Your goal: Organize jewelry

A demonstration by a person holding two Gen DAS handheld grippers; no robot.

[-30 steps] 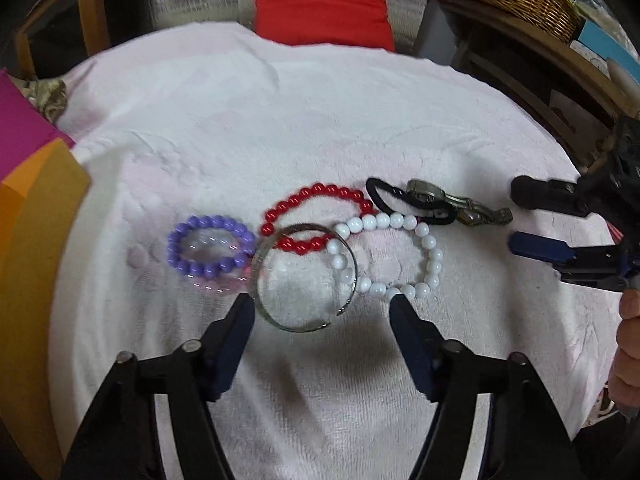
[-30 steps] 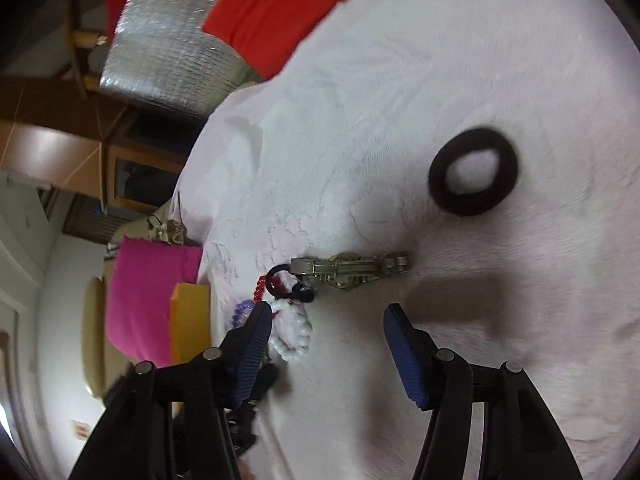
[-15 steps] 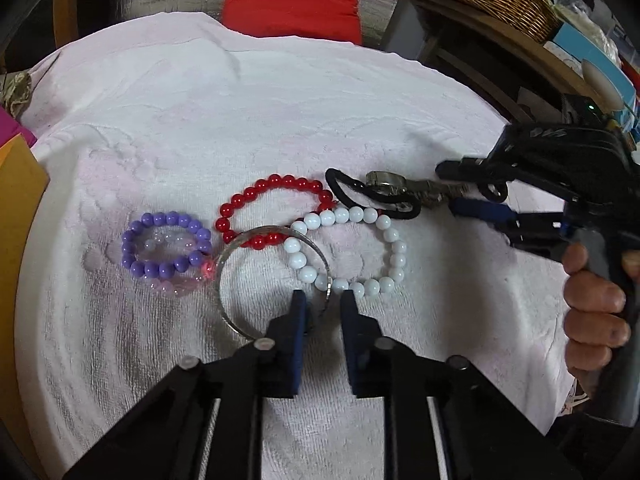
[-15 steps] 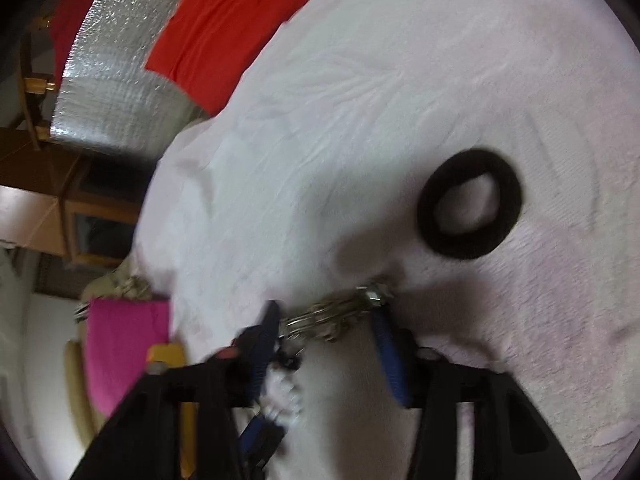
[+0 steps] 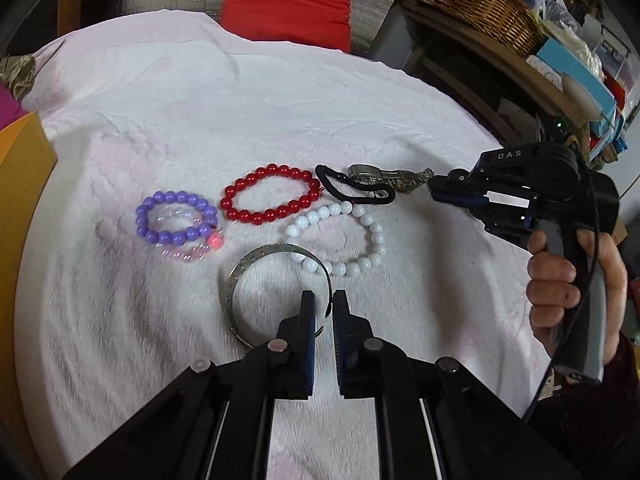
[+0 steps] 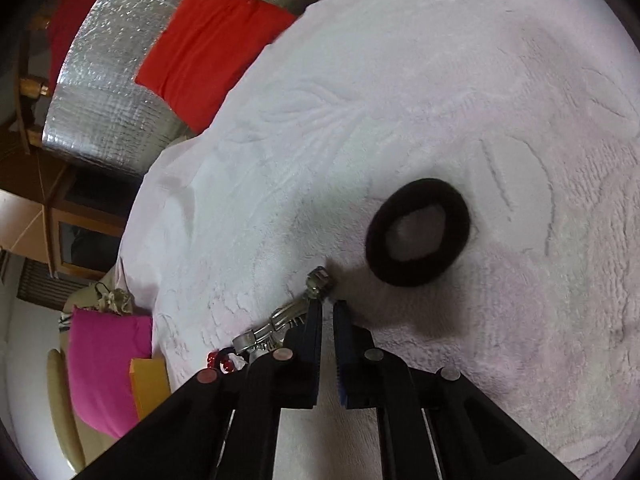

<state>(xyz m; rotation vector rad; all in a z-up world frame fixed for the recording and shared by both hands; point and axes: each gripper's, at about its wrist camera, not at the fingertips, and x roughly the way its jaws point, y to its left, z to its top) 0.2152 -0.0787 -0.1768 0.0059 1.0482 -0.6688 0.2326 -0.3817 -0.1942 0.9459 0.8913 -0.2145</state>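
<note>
Left claw [image 5: 323, 307] clamped on silver bangle [image 5: 234, 280]; right claw [image 6: 327, 307] clamped on watch [image 6: 280, 318].

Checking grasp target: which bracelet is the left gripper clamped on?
The silver bangle: plain metal band, pinched in the left gripper. The others are beaded, lying free.

Black claw [image 5: 323, 306], blue pads, dark maroon sleeve [image 5: 624, 364].

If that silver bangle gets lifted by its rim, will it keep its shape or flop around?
The silver bangle looks like a rigid metal band, so it probably keeps its shape. Pinched at one edge by the left gripper, it may swing or twist. The smooth metal could slip between the pads.
</note>
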